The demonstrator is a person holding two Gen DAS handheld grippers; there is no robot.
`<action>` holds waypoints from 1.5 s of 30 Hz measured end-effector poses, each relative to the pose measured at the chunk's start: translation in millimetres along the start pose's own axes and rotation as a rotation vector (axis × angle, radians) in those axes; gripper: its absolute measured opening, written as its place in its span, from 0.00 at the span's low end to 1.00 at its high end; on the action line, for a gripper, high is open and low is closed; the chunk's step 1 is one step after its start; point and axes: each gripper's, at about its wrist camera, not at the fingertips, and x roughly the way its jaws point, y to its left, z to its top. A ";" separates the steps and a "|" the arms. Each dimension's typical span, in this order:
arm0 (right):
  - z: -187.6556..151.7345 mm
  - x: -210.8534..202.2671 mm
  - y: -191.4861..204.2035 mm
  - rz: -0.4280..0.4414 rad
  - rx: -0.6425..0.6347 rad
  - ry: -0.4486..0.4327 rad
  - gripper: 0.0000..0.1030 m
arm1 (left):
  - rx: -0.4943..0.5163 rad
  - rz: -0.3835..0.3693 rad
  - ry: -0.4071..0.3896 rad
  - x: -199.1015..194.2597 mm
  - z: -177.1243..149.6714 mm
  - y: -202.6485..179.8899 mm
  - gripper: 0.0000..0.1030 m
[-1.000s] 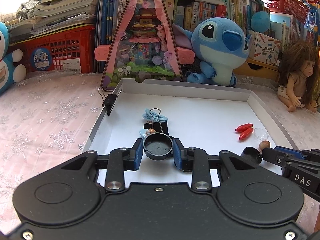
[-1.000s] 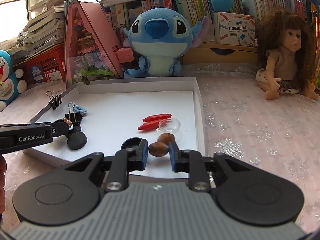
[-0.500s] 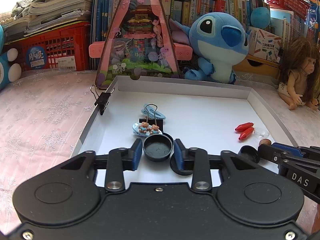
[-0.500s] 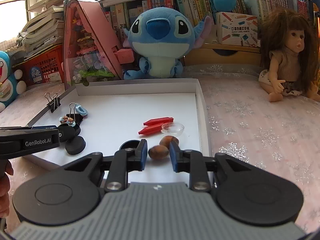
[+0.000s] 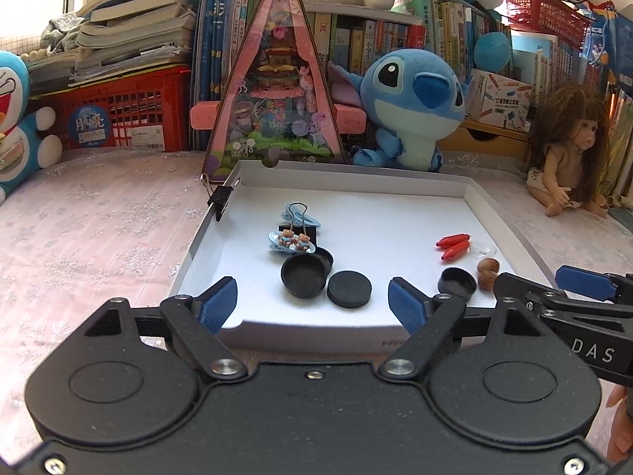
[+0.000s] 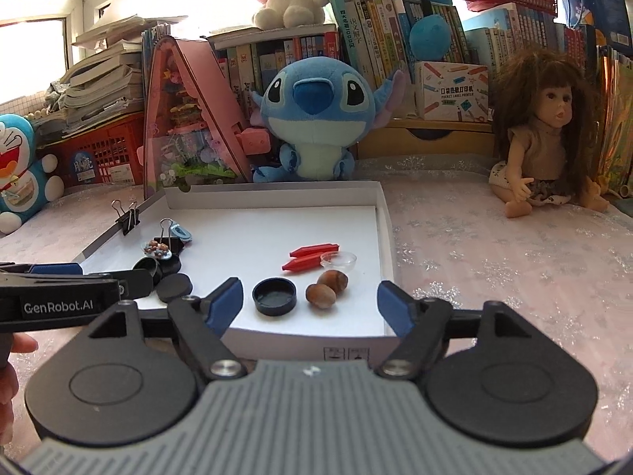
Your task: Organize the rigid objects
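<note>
A: Where are your claws sitting?

B: Your left claw [image 5: 312,303] is gaping wide at the near wall of the white tray [image 5: 316,330], gripping nothing; your right claw [image 6: 306,303] is doing the same.

A: And inside the tray?

B: Nearest that wall, a black cap [image 5: 305,276] is leaning against a flat black lid [image 5: 349,289]; another cap [image 6: 275,297] is lying just beside two hazelnuts [image 6: 327,288]. Beyond them, red pieces [image 6: 310,258] are resting mid-tray, and a binder clip [image 5: 219,200] is gripping the left rim.
</note>
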 end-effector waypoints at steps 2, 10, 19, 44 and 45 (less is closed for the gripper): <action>-3.4 -10.0 -0.4 -0.006 0.009 -0.009 0.87 | 0.003 -0.003 -0.022 -14.5 -6.5 1.2 0.82; -32.6 -33.0 -0.9 -0.012 0.001 0.031 1.00 | 0.005 -0.017 0.004 -41.2 -38.3 8.5 0.84; -45.3 -16.2 3.2 -0.014 -0.015 0.140 1.00 | 0.030 0.056 0.087 -20.1 -52.7 8.5 0.86; -47.6 -10.8 8.1 -0.038 -0.044 0.179 1.00 | 0.037 0.077 0.110 -9.6 -52.4 8.1 1.00; -47.7 -10.8 8.2 -0.038 -0.044 0.179 1.00 | 0.037 0.077 0.110 -9.6 -52.4 8.1 1.00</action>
